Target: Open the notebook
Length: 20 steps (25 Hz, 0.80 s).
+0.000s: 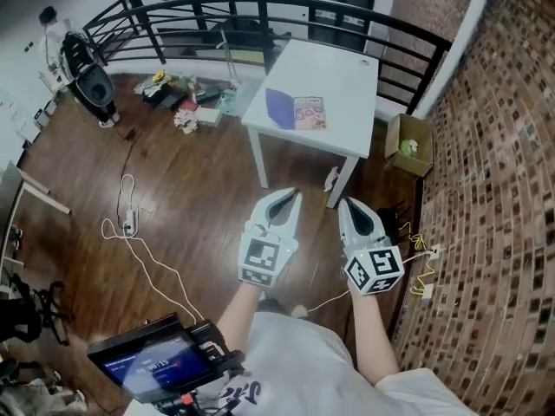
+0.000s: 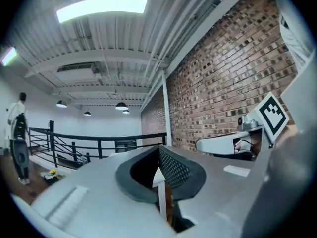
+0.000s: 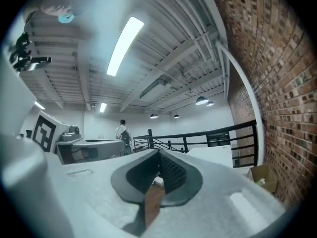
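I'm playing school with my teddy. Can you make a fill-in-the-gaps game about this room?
1. The notebook lies on the white ____.
2. The left gripper and the right gripper both have their jaws ____, holding nothing.
3. The cardboard box stands on the floor by the ____ wall.
Missing words: table; shut; brick.

Head view downward, gripper views level toward railing (image 2: 99,139)
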Each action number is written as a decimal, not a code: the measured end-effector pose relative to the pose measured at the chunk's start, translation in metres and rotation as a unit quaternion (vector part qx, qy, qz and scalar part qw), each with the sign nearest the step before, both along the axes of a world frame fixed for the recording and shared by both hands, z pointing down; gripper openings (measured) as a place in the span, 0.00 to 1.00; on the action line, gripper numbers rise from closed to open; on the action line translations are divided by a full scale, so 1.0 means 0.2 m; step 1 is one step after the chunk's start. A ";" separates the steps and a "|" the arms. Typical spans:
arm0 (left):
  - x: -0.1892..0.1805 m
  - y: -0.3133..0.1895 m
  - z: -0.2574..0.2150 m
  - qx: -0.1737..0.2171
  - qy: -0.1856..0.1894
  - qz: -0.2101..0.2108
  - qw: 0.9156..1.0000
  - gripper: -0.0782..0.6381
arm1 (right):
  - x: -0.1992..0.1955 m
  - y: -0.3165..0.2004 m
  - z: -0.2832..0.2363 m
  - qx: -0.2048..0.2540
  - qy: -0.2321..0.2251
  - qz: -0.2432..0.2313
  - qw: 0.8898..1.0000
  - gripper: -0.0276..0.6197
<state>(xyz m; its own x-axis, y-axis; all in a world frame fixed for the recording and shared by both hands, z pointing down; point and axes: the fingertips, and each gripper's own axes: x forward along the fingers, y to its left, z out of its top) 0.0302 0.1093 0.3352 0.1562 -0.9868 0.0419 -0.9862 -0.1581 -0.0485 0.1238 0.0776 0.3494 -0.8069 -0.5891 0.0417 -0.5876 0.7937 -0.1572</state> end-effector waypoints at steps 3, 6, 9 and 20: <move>0.00 0.13 -0.05 0.013 0.004 -0.007 1.000 0.13 | -0.10 0.22 -0.03 0.010 0.012 -0.021 1.000 0.03; -0.06 0.21 -0.12 0.029 0.004 -0.012 0.999 0.13 | -0.19 0.32 -0.08 0.018 0.011 -0.032 0.999 0.03; -0.14 0.28 -0.15 0.034 0.008 -0.025 0.999 0.13 | -0.24 0.39 -0.12 0.029 0.004 -0.036 0.999 0.03; -0.32 0.41 -0.07 0.018 0.029 -0.044 0.998 0.13 | -0.28 0.51 -0.10 0.023 0.020 -0.028 0.999 0.03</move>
<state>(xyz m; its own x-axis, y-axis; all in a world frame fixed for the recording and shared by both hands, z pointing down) -0.0341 0.1914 0.3204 0.0692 -0.9976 0.0003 -0.9976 -0.0692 0.0060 0.0688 0.1793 0.3297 -0.8367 -0.5456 0.0476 -0.5475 0.8312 -0.0969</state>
